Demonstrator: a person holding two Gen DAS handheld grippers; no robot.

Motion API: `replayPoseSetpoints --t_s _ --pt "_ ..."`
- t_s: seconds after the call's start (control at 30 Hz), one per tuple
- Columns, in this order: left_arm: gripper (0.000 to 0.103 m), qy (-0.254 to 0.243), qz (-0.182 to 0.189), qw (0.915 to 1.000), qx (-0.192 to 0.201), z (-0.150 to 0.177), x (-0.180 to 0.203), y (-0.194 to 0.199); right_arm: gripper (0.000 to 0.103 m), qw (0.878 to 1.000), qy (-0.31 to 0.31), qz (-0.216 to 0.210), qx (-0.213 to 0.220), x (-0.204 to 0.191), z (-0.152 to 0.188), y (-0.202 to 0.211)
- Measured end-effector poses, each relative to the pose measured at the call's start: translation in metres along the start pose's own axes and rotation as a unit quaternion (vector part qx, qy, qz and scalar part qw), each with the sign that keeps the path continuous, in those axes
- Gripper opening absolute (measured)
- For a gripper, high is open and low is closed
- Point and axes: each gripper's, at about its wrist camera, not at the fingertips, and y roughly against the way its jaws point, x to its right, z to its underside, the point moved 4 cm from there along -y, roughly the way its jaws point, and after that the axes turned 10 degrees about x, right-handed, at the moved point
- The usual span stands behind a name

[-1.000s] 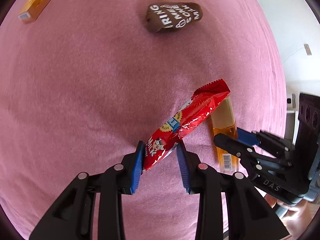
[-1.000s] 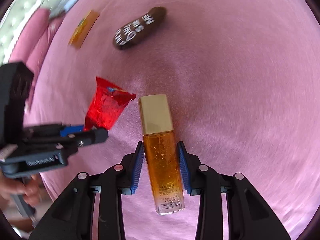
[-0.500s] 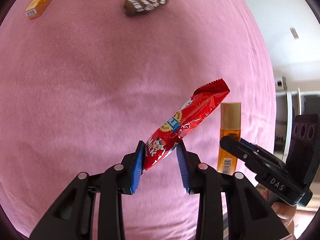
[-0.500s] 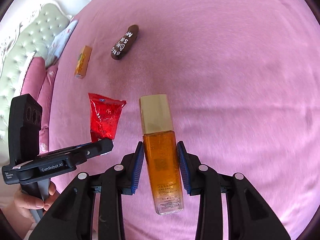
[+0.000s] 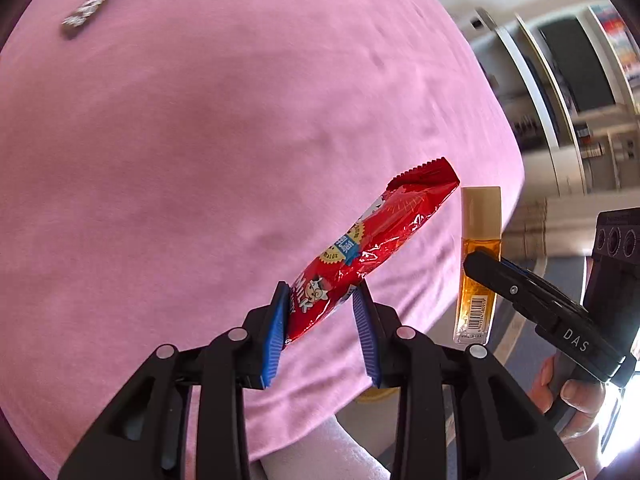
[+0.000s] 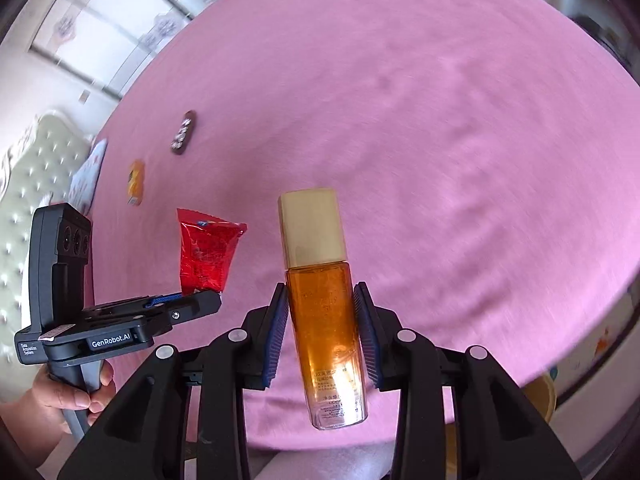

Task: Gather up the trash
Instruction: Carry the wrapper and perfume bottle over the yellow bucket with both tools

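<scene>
While both my grippers hang above the pink bedspread (image 5: pixel 200 152), each has its jaws clamped on one piece of trash. Far left in the left wrist view, a dark brown snack bar wrapper (image 5: pixel 89 9) with white lettering lies flat on the cloth, blurred. My left gripper (image 5: pixel 322 336) pinches the lower end of a red snack wrapper (image 5: pixel 368 248) between its blue pads: glossy crinkled foil, a cartoon face and "MILK" lettering near the grip, a yellow starburst badge with a blue label midway, a serrated top edge. It juts up and to the right, clear of the cloth. Just right of it, my right gripper (image 6: pixel 322 334) holds an amber cosmetic bottle (image 6: pixel 324 312): squared cream-gold cap, clear body of orange liquid, pale at the base, barcode on the back. In the right wrist view, an orange carton (image 6: pixel 136 182) lies near the brown wrapper, both well apart from what I hold.
</scene>
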Motion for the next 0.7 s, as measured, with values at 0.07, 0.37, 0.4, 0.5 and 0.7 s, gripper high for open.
replayPoseSetpoints --t_s 0.07,0.37,0.4,0.5,0.7 --pt "0.033 -0.026 0.008 0.9995 -0.017 0.010 0.028 -0.014 0.033 0.999 -0.034 0.012 0.009 0.025 0.017 0.017" --pt "0.033 -0.144 0.042 0.9826 -0.110 0.080 0.149 -0.083 0.033 0.977 -0.197 0.065 0.051 0.139 0.109 0.096" --pt "0.033 -0.156 0.044 0.9797 -0.118 0.089 0.161 -0.089 0.033 0.974 -0.208 0.071 0.054 0.147 0.118 0.103" --pt "0.033 -0.196 0.048 0.9686 -0.145 0.121 0.197 -0.107 0.033 0.963 -0.247 0.087 0.061 0.177 0.150 0.123" --pt "0.033 -0.252 0.053 0.9437 -0.207 0.183 0.248 -0.151 0.033 0.945 -0.303 0.110 0.061 0.230 0.213 0.148"
